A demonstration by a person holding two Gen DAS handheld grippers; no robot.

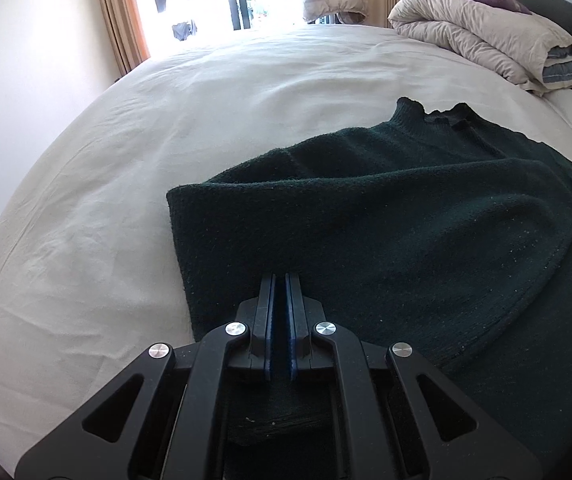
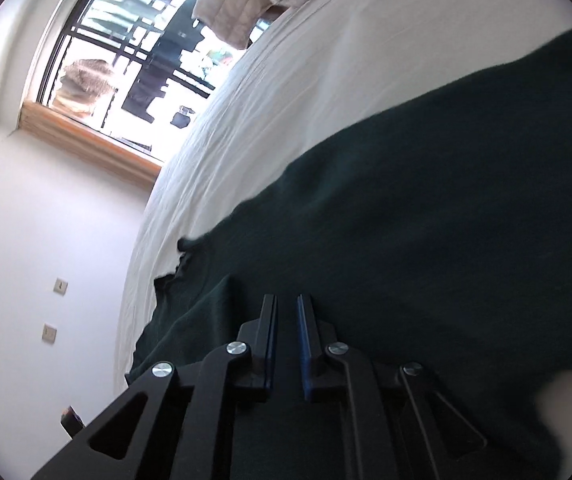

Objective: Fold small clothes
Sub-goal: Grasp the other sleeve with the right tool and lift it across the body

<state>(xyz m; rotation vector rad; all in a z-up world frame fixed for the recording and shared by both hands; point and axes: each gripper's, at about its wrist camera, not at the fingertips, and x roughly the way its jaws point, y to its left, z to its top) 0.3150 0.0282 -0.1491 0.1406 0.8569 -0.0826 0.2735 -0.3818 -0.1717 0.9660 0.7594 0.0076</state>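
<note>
The dark green sweater (image 1: 386, 216) lies on the white bed (image 1: 126, 184), one side doubled over toward the middle, collar up at twelve o'clock in the left wrist view. The left gripper (image 1: 280, 280) sits low over the folded edge with its jaws nearly together; whether knit is pinched between them I can't tell. The right gripper (image 2: 287, 304) hangs above the sweater body, a narrow slot between its jaws and nothing visibly caught. To fold well from here, I'd say pin that crease and sweep the far side across flat, keeping the edges square.
</note>
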